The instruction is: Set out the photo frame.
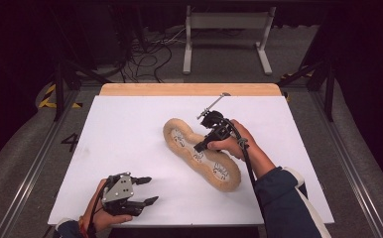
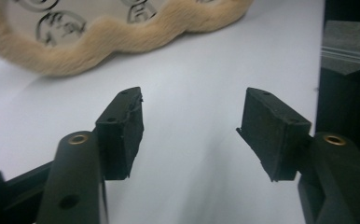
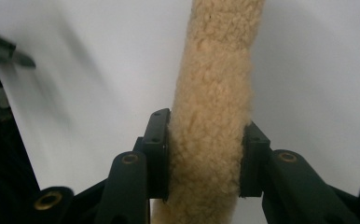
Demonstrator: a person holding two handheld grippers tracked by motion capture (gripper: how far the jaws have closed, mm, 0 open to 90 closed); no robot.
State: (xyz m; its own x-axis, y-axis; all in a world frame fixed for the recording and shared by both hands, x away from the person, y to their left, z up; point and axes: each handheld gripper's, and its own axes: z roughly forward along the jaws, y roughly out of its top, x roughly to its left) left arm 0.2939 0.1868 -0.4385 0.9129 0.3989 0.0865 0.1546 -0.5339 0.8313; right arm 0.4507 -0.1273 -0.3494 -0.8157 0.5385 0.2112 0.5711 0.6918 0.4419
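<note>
Two tools: right tool (image 1: 203,145) pinches fleecy rim (image 3: 214,116); left tool (image 1: 148,190) open over bare table (image 1: 130,129).

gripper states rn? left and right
Left gripper: open, holding nothing, above the white table.
Right gripper: closed on the fleecy rim of the tan insole.

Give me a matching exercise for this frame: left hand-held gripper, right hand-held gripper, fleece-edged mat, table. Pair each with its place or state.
Things:
1. left hand-held gripper
2. right hand-held gripper
3. fleece-edged mat
4. table

States:
A. white top, wooden strip at the far edge
B. jaws apart, nothing between them
C. jaws closed on a fleece rim
D. lies flat, tan border, printed inner surface

Pairs: 1-B, 2-C, 3-D, 4-A
</note>
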